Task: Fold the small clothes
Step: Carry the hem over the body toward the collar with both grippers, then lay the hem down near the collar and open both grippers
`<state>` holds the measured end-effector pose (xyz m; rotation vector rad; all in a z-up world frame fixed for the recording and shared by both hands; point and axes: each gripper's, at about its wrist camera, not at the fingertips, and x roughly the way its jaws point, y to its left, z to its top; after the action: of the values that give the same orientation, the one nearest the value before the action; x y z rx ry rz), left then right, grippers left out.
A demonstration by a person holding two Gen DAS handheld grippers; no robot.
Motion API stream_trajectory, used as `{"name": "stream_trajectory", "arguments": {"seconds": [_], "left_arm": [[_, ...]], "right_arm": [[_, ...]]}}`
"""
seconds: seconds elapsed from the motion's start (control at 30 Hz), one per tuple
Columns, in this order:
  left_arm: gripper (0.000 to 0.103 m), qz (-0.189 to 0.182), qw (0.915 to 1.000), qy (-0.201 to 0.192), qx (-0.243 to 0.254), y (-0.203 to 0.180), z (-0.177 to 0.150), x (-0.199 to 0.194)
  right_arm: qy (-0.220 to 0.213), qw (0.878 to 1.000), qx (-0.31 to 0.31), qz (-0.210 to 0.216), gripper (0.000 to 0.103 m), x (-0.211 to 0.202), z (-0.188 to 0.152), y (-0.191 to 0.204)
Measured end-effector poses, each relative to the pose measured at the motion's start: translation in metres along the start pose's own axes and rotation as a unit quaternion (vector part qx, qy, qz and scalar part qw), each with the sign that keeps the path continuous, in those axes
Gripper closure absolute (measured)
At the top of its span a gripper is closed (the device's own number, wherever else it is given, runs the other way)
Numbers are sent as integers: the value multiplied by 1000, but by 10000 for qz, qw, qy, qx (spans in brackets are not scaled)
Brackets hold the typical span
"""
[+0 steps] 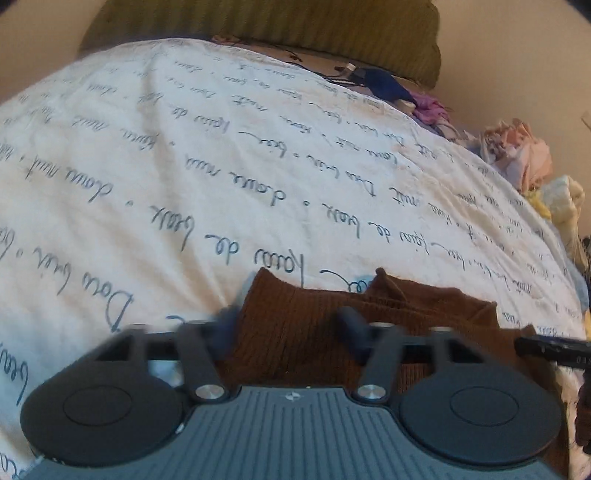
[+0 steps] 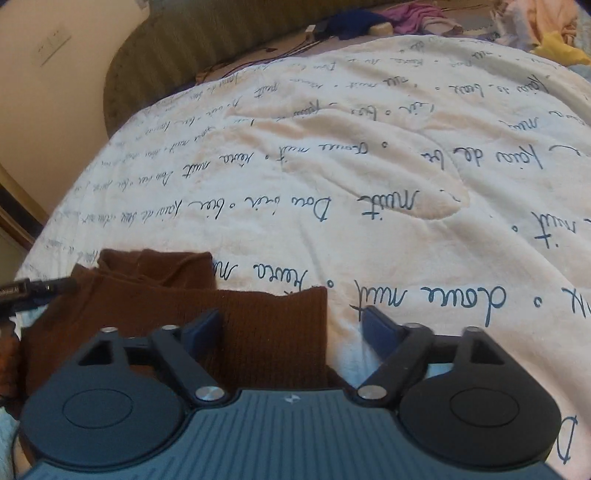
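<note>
A brown ribbed knit garment (image 1: 306, 332) lies flat on the white blanket with script writing (image 1: 184, 166). My left gripper (image 1: 286, 319) is open just above the garment's left part, its fingers spread to either side. In the right wrist view the same garment (image 2: 266, 328) lies at the lower left. My right gripper (image 2: 293, 325) is open, its left finger over the garment and its right finger over the blanket (image 2: 369, 184) past the garment's right edge. The tip of the other gripper shows at each view's side edge.
An olive-green headboard or cushion (image 1: 295, 26) runs along the far side. A pile of loose clothes, blue, purple, pink and yellow (image 1: 517, 147), lies along the bed's far right; it also shows in the right wrist view (image 2: 406, 18). A wall with a switch plate (image 2: 51, 44) is at the left.
</note>
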<state>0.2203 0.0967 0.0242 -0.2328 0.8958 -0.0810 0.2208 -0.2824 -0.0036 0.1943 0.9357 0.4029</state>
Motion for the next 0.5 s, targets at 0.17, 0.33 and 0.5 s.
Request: {"name": "stream_trajectory", "arguments": {"seconds": [0.17, 0.33, 0.5], "left_arm": [[94, 357, 9940, -723, 743, -20, -2, -29], [92, 885, 9928, -326, 733, -10, -12, -3], [76, 929, 9908, -805, 565, -10, -19, -46]], "right_arm": [[-547, 9979, 190, 305, 94, -28, 11, -3], [-384, 9971, 618, 214, 94, -7, -2, -25], [-710, 9899, 1196, 266, 83, -25, -11, -27]]}}
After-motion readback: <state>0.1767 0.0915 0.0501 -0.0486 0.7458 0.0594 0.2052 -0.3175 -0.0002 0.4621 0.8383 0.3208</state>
